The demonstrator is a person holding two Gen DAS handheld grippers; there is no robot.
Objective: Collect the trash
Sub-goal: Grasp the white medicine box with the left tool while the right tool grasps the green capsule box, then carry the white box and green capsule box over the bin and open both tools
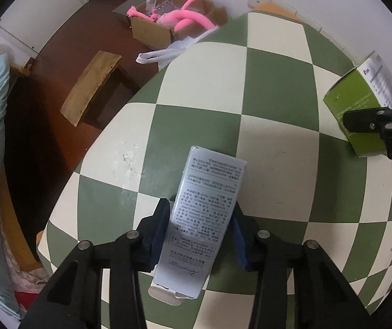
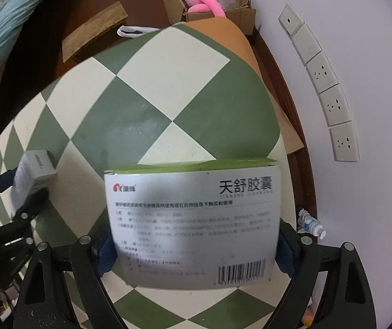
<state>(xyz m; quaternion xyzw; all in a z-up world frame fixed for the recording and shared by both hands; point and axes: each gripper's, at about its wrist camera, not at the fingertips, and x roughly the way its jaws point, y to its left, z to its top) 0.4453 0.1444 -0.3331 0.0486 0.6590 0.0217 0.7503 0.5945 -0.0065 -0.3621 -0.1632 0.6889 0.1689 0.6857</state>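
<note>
Table (image 1: 278, 87): green-and-cream checkered top, under both boxes.
Green-and-white medicine carton (image 2: 193, 224): clamped between the blue pads of the right gripper (image 2: 194, 255), above the table's right side.
Slim silver-grey printed box (image 1: 198, 219): pinched by the left gripper (image 1: 200, 227), jaws narrow, over the checkered top.
Cardboard box (image 1: 152, 31) on the floor: holds a pink plush toy (image 1: 185, 19).

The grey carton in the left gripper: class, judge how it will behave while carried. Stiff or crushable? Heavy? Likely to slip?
The grey carton is thin card with an end flap hanging open, so it is probably empty, light and easily crushed. The left gripper clamps only its lower half, so the long free end may pivot. Its smooth printed faces could slide against the pads.
</note>
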